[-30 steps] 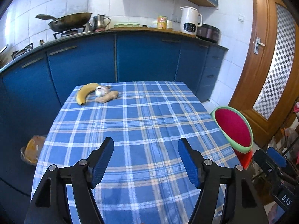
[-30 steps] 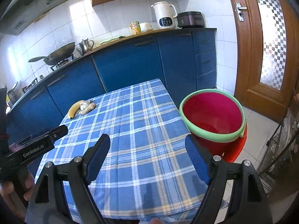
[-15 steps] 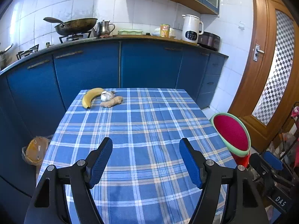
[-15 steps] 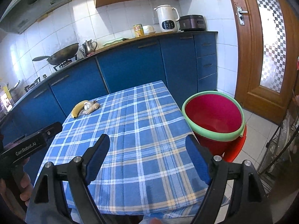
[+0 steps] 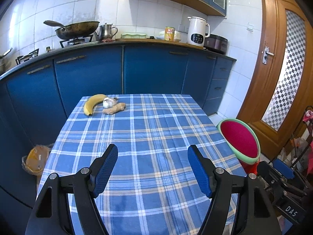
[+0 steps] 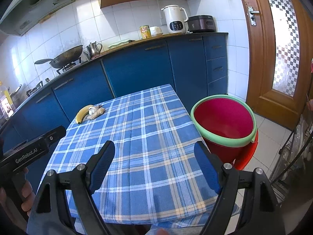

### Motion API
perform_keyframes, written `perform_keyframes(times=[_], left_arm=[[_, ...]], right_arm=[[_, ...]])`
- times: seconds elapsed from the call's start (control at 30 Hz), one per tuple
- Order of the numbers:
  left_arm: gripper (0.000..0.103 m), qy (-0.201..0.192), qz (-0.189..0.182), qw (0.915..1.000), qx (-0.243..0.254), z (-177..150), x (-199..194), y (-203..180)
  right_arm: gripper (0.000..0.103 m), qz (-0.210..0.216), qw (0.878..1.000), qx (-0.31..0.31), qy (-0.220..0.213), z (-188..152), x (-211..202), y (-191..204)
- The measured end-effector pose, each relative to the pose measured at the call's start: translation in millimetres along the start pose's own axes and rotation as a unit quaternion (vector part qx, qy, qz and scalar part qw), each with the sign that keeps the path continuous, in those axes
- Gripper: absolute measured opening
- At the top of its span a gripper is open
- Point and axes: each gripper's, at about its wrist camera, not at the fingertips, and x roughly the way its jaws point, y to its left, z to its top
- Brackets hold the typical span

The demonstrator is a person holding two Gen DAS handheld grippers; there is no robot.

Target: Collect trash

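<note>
A yellow banana (image 5: 93,103), a garlic bulb (image 5: 108,103) and a piece of ginger (image 5: 114,109) lie together at the far left corner of the blue checked table (image 5: 148,137); they also show in the right wrist view: banana (image 6: 83,113), garlic (image 6: 92,110), ginger (image 6: 97,114). A red bucket with a green rim (image 6: 225,121) stands on the floor at the table's right side (image 5: 241,141). My left gripper (image 5: 152,152) is open and empty over the near table. My right gripper (image 6: 154,148) is open and empty over the near edge.
Blue cabinets (image 5: 121,72) with a wok (image 5: 78,29), teapot, can and kettle (image 5: 197,31) run behind the table. A wooden door (image 5: 283,68) is at the right. A bag (image 5: 37,160) lies on the floor at the left. A wire rack (image 6: 293,156) stands right of the bucket.
Both grippers have drawn back and tilted up a little, so the table and the food items look farther away. Both stay open and empty.
</note>
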Motion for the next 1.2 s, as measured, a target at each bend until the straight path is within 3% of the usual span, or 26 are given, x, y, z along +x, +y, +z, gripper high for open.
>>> perform_keyframes(times=[1.2], left_arm=[[0.075, 0.008, 0.002, 1.0, -0.003, -3.4, 4.3, 0.4]], right_arm=[[0.083, 0.0, 1.0, 0.002, 0.007, -4.7, 1.2, -4.1]])
